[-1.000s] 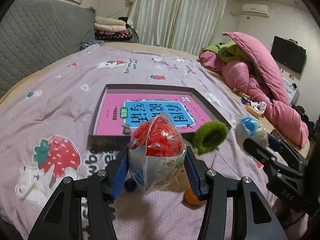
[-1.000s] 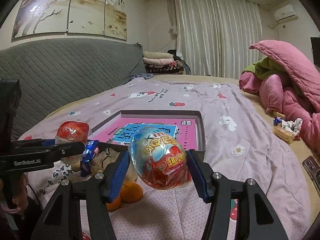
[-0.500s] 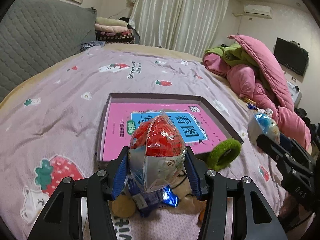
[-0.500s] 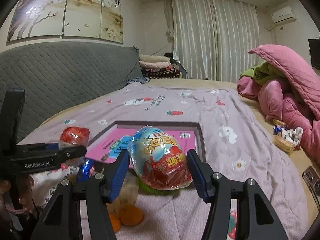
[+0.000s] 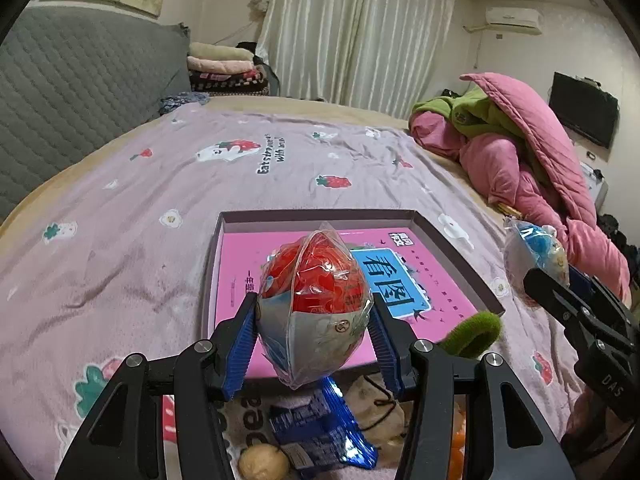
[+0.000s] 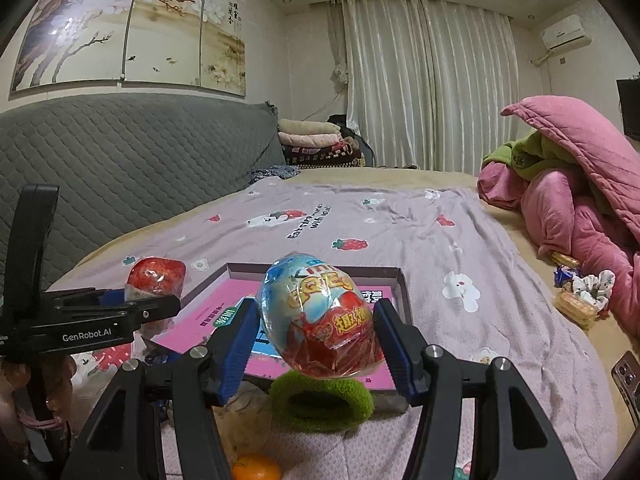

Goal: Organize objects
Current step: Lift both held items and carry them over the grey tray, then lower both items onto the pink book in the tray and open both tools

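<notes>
My left claw is closed on a red-topped, egg-shaped toy in crinkled clear wrap, its blue-padded fingers pressed to both flanks, and I hold it above the near edge of a shallow grey cardboard tray lined with a pink and blue printed sheet. My right claw grips a second wrapped egg, blue on top and red below with yellow lettering, and hangs just over a fuzzy green ring lying against the tray's near rim on the bed.

Below the left claw, towards the near edge of the bed, lie a shiny blue foil snack packet, a small tan round object and a beige pouch with a dark cord. An orange fruit sits under the right claw. The lilac bedspread printed with strawberries carries everything; a heap of pink and green quilts is piled at its far right corner, and folded blankets are stacked at the far left beside the grey quilted headboard. Small wrapped snacks lie at the bed's right edge.
</notes>
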The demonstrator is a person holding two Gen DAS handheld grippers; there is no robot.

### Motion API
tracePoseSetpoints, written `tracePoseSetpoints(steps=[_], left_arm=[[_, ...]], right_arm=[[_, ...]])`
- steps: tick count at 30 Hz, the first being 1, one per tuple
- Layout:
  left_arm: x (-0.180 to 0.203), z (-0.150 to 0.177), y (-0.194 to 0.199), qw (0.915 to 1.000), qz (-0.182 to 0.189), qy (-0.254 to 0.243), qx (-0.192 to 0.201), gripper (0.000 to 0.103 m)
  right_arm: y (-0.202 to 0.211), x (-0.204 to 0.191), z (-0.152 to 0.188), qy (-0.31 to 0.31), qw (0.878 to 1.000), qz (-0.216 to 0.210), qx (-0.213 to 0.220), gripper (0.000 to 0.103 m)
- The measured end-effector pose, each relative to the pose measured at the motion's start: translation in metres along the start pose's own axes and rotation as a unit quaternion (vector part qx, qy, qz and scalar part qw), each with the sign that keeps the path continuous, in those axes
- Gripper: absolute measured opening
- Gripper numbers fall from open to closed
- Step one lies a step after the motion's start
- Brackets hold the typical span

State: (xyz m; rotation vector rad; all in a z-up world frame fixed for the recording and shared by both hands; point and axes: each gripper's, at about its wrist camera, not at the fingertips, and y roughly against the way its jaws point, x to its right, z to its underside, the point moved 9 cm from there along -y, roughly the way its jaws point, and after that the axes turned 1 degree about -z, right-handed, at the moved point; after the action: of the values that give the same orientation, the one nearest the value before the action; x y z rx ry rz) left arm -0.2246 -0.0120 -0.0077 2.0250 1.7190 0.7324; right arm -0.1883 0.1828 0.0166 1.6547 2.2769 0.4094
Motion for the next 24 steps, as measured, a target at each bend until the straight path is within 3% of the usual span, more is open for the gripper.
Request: tracePoseSetpoints(steps=[24], left_arm=[[-0.023,-0.025,-0.041,0.9998,-0.013,0.002,-0.014,0.055]], right_arm=[[-0.037,0.009,-0.021,0.015,1.0,0.012,-0.003,0.059]])
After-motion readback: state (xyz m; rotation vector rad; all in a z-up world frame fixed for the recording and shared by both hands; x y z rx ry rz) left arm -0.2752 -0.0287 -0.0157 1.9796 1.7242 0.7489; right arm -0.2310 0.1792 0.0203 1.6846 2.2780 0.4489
